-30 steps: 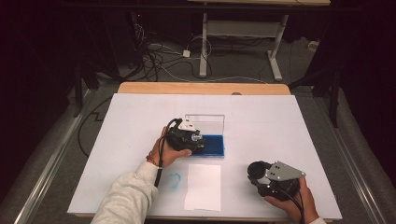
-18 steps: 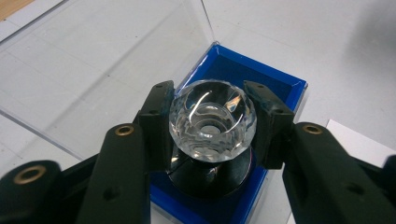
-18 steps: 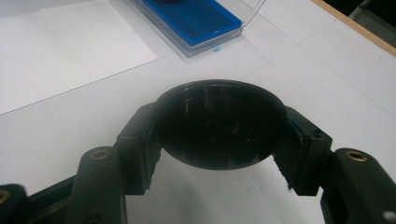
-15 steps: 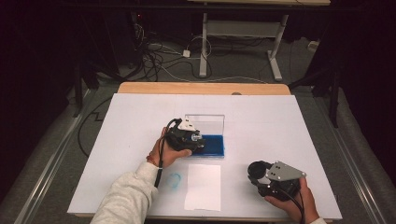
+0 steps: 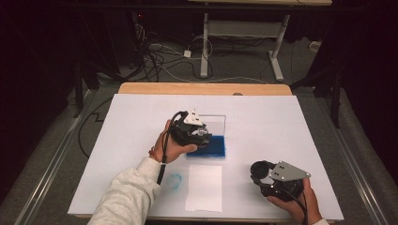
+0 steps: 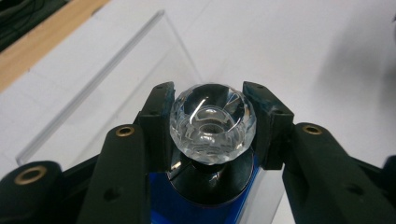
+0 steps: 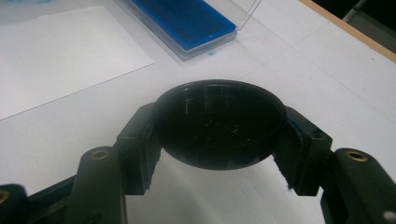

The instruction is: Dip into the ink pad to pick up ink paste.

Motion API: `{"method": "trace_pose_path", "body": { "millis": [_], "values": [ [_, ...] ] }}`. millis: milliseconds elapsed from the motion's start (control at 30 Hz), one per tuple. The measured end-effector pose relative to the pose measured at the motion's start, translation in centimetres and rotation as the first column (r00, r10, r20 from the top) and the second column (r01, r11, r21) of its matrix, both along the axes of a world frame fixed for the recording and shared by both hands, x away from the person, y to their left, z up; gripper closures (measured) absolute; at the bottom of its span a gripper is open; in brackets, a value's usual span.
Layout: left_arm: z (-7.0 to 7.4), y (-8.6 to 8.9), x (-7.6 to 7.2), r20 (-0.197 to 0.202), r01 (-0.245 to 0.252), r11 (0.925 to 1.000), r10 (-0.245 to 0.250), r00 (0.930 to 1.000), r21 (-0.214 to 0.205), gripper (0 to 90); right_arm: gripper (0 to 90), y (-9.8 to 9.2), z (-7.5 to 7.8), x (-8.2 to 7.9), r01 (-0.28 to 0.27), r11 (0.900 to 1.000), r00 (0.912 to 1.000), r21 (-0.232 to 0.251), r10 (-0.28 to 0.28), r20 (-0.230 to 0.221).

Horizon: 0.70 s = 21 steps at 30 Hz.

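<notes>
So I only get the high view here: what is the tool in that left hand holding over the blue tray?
Observer: The left gripper is clamped on a clear faceted knob with a black round base beneath it; it looks like a stamp.
Visitor: And the right one, near the table's edge?
Observer: The right gripper grips a black round cap by its rim.
Visitor: Is the blue tray tidy?
Observer: A small blue smear lies on the table beside the ink pad.
</notes>
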State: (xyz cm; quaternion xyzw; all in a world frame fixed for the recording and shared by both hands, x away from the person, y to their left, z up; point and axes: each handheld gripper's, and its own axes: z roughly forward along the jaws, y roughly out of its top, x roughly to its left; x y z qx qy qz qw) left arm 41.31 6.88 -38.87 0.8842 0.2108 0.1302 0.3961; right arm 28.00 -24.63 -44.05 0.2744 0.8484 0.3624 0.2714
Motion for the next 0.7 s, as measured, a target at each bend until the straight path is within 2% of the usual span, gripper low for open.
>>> {"method": "trace_pose_path", "body": {
  "millis": [167, 267, 467, 700],
  "values": [
    [2.5, -0.4, 0.0, 0.029, 0.023, 0.9997, -0.023, 0.9993, -0.007, 54.8, 38.7, -0.1, 0.0, 0.0, 0.000, 1.0000, 1.0000, 0.002, 0.000, -0.002],
    [3.0, -0.8, 0.1, 0.034, 0.034, 0.9994, -0.034, 0.9988, 0.001, 54.8, 38.7, -0.1, 0.0, 0.0, 0.002, 1.0000, 1.0000, 0.000, -0.002, -0.004],
    [1.7, -1.3, 0.5, -0.002, 0.040, 0.9991, -0.040, 0.9992, 0.014, 54.8, 38.7, -0.1, -0.1, 0.1, 0.004, 1.0000, 0.9999, -0.001, -0.005, -0.010],
    [-1.3, -2.1, 1.1, -0.043, 0.047, 0.9979, -0.045, 0.9980, 0.045, 54.8, 38.7, 0.0, -0.3, 0.1, 0.002, 1.0000, 0.9999, -0.009, -0.002, -0.016]
  ]
}}
